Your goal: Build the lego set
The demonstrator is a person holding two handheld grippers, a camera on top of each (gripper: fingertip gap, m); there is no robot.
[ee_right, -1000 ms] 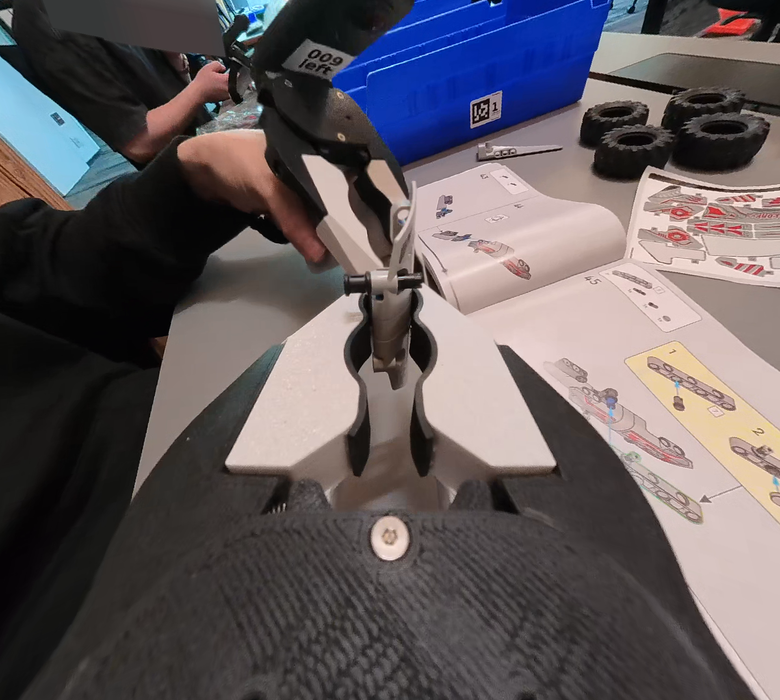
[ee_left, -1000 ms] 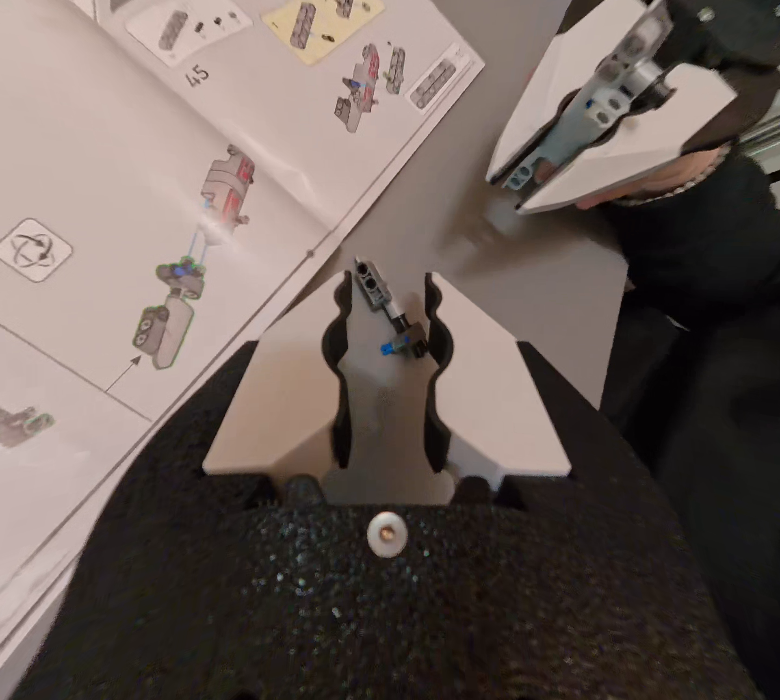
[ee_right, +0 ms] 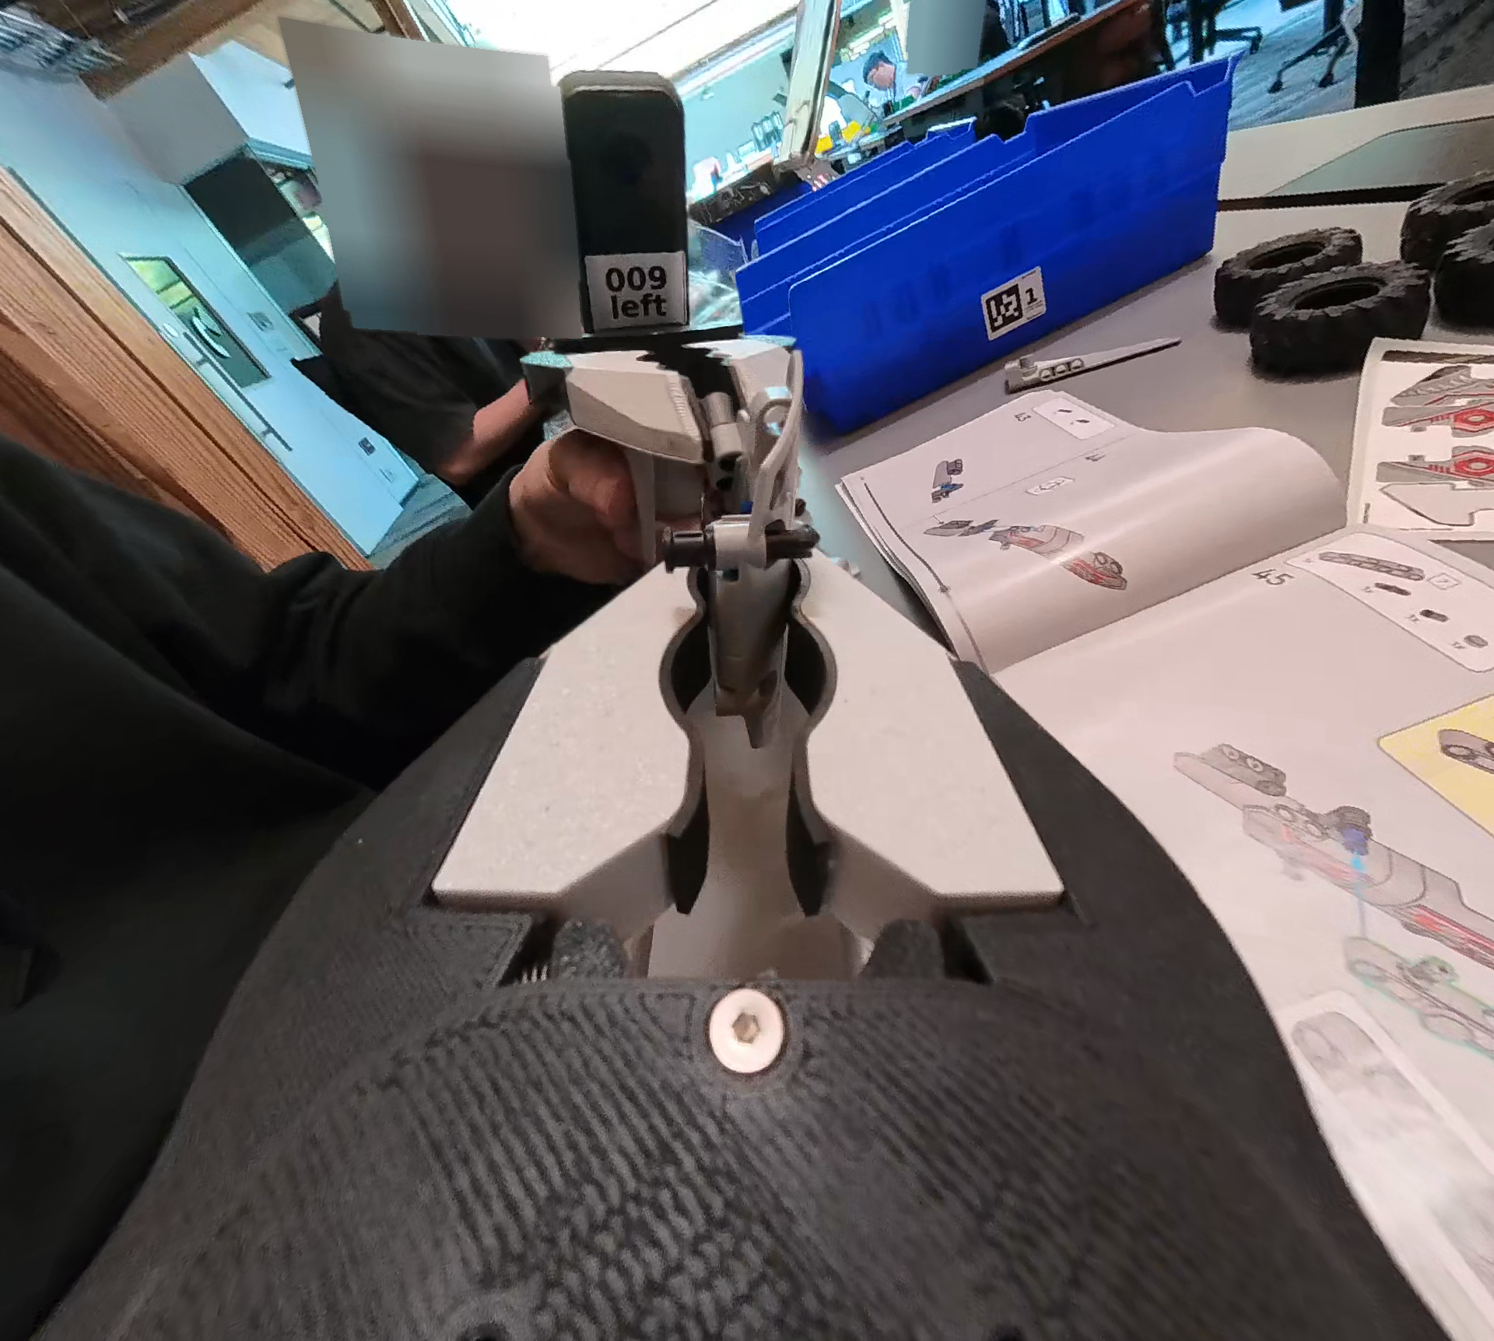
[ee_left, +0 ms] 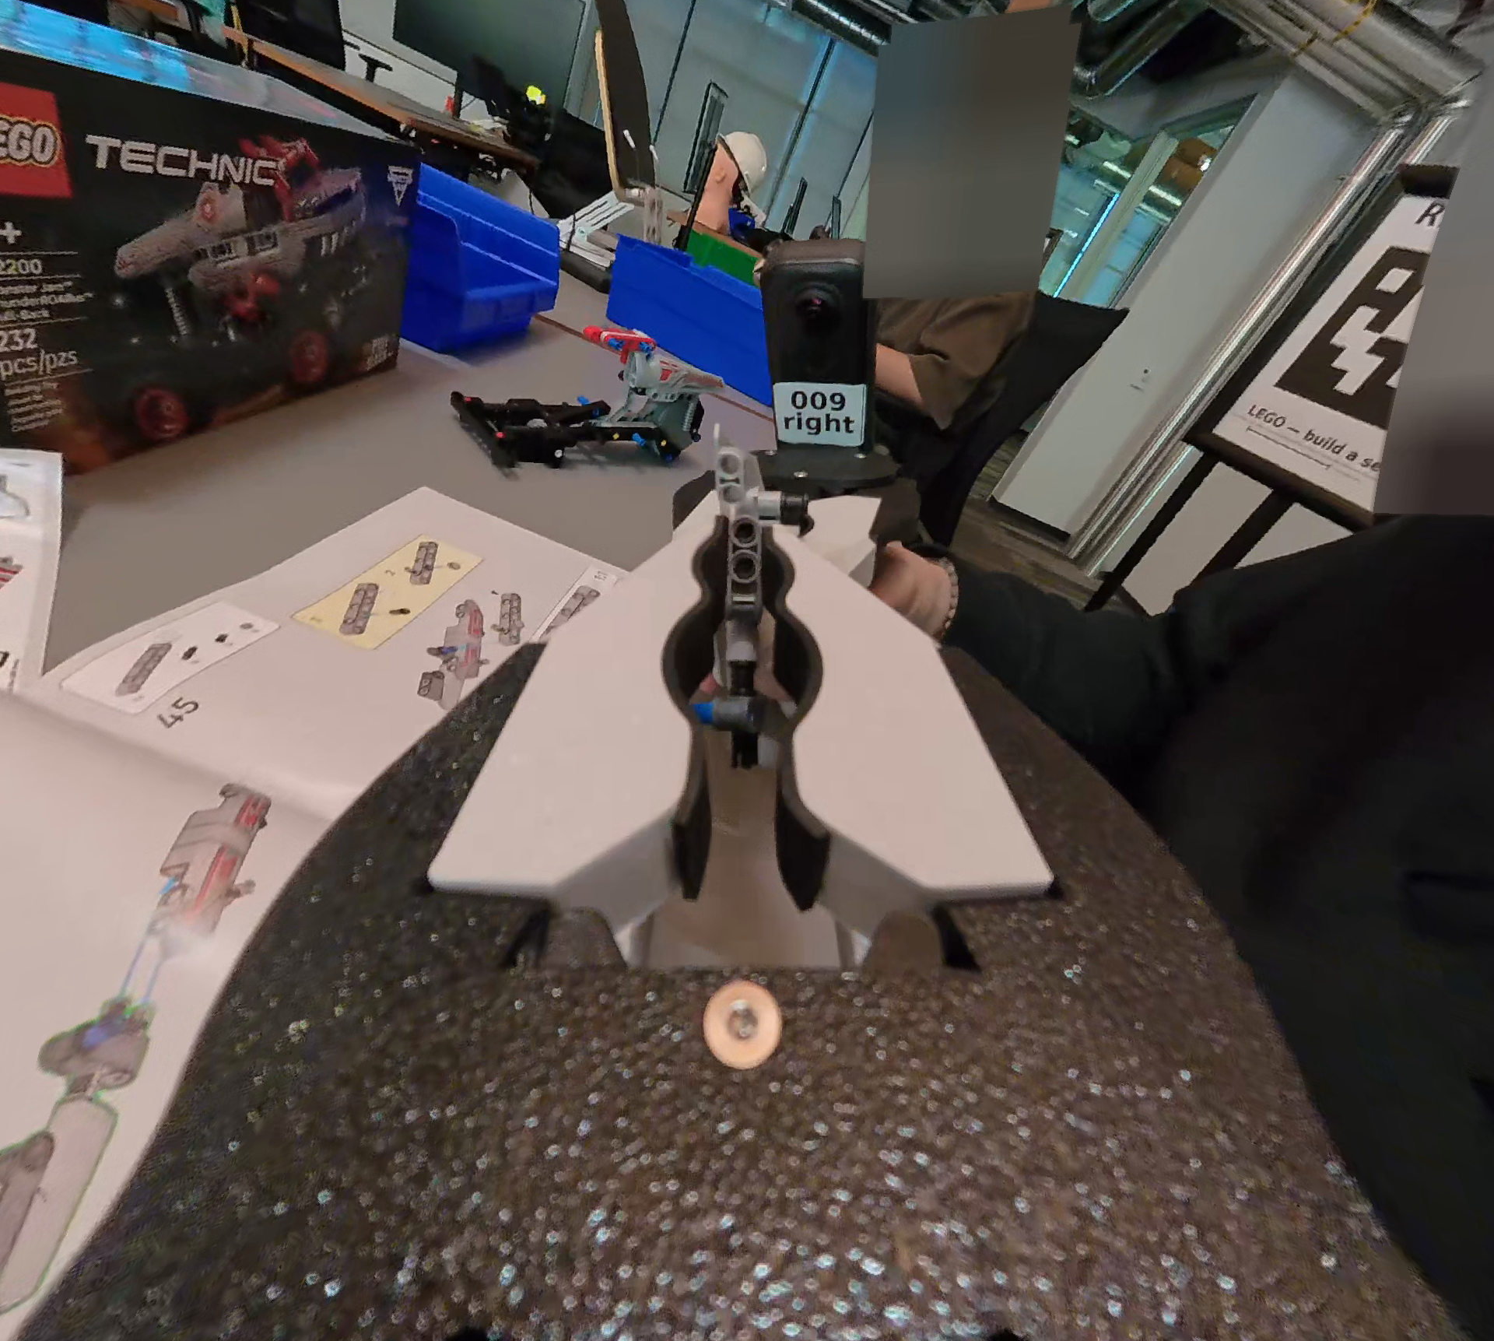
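Bright window backlight, wide-angle edge distortion, soft foreground blur

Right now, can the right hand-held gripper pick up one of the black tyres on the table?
Probably not yet: the right hand-held gripper is shut on a grey Lego piece held near the left hand-held gripper. The black tyres lie unobstructed.

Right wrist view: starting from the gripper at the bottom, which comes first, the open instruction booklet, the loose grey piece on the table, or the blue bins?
From the right gripper:
1. Open instruction booklet, close by on its right.
2. Loose grey piece, farther back on the right, lying on the table.
3. Blue bins, just behind that piece, farthest.
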